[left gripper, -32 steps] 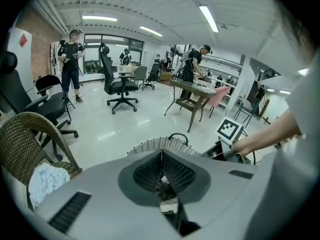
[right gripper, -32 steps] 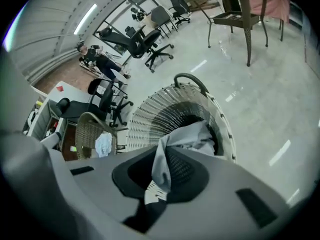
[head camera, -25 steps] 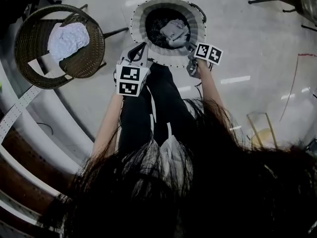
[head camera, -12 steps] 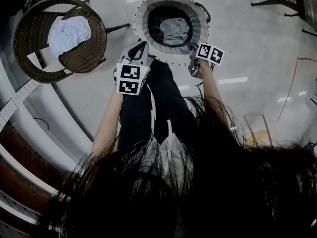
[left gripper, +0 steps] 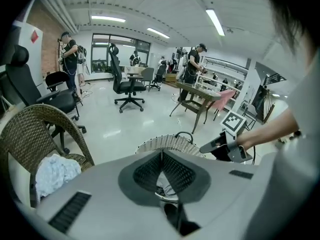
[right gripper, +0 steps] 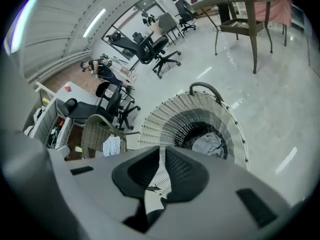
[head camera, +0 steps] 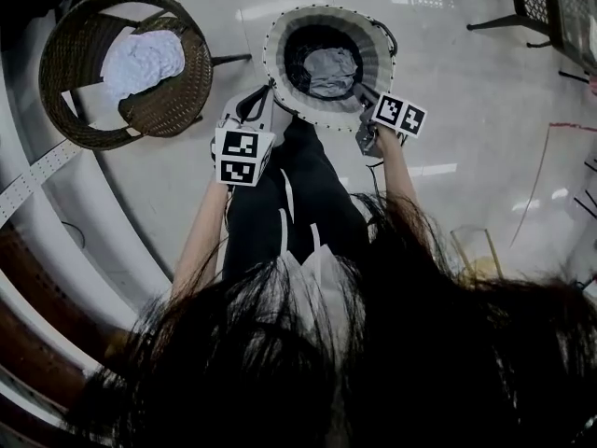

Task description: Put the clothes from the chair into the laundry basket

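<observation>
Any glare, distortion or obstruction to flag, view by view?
Head view: dark hair fills the lower half; light streaks glare on the glossy pale floor. Left gripper view: fisheye bowing, black corners, the grey left gripper blocks the bottom. Right gripper view: same bowing; the white woven laundry basket is sharp.

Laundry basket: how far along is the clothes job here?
Done: one grey garment lies in the laundry basket. In hand: nothing; the left gripper and right gripper are both shut and empty. To do: a white garment lies on the wicker chair.
</observation>
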A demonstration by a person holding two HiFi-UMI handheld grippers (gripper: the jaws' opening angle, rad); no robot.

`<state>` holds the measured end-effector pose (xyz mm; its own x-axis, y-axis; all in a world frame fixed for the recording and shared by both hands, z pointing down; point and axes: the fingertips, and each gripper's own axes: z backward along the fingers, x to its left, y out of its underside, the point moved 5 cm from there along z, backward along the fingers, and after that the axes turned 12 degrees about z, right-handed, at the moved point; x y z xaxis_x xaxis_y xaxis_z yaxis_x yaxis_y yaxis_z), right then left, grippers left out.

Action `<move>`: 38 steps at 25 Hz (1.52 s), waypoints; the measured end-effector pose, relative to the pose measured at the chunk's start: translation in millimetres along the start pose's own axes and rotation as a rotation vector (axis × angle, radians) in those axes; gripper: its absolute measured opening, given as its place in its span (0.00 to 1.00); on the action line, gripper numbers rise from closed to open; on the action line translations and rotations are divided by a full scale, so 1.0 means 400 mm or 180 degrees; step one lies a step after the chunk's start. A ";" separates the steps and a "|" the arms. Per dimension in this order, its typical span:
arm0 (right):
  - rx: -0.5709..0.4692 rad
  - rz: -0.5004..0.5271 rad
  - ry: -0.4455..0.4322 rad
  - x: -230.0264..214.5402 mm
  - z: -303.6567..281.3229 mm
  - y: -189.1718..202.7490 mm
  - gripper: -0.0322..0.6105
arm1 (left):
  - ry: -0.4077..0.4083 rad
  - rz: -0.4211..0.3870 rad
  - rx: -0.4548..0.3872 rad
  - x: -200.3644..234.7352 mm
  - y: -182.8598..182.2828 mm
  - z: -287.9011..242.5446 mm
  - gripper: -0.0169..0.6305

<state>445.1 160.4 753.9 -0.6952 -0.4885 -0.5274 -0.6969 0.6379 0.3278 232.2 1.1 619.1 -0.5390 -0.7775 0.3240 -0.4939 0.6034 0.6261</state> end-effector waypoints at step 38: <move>-0.0993 0.2213 -0.1113 1.079 0.281 -0.058 0.13 | -0.1061 0.0754 -0.1221 0.425 0.141 0.869 0.06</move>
<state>181.0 1.8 430.8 -0.9256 0.2009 -0.3208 -0.1822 0.5065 0.8428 -124.6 -35.4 463.0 -0.8223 -0.4928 0.2846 -0.0829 0.5985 0.7968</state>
